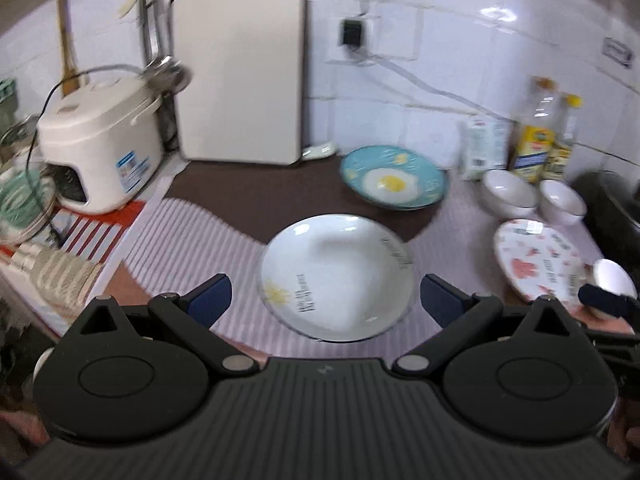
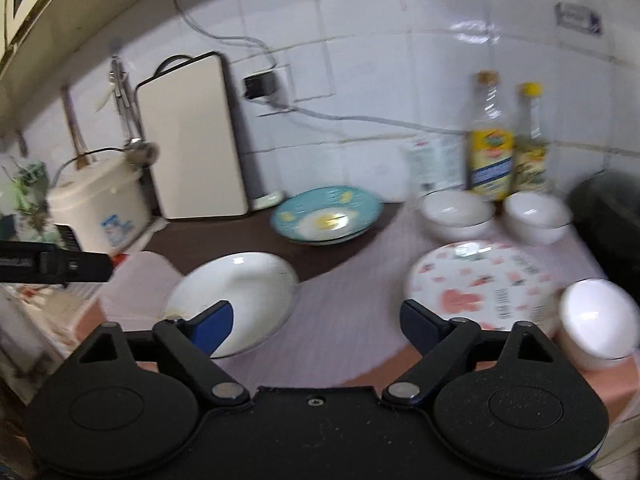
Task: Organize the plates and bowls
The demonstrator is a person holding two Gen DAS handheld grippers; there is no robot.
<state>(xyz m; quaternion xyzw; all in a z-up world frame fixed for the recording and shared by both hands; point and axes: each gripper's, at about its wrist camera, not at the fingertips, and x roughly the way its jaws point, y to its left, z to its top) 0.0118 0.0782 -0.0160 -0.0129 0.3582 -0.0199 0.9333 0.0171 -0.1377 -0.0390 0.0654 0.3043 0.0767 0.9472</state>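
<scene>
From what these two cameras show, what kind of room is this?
Most likely a home kitchen counter: a rice cooker stands by the tiled wall, a cutting board leans against it, and oil bottles stand behind white bowls.

left gripper (image 1: 324, 300): matte black body with fine ribbing across its top and a small pale mark at the centre.
left gripper discs: two large round black housings, each with an oval recess.
left gripper arms: angular black links, silver pivot pins, triangular cut-outs.
left gripper fingers (image 1: 210, 300): dark blue textured pads.
right gripper (image 2: 316, 322): same black build, smoother speckled top, one small screw, possibly dusty.
right gripper fingers (image 2: 214, 326): blue pads.
</scene>
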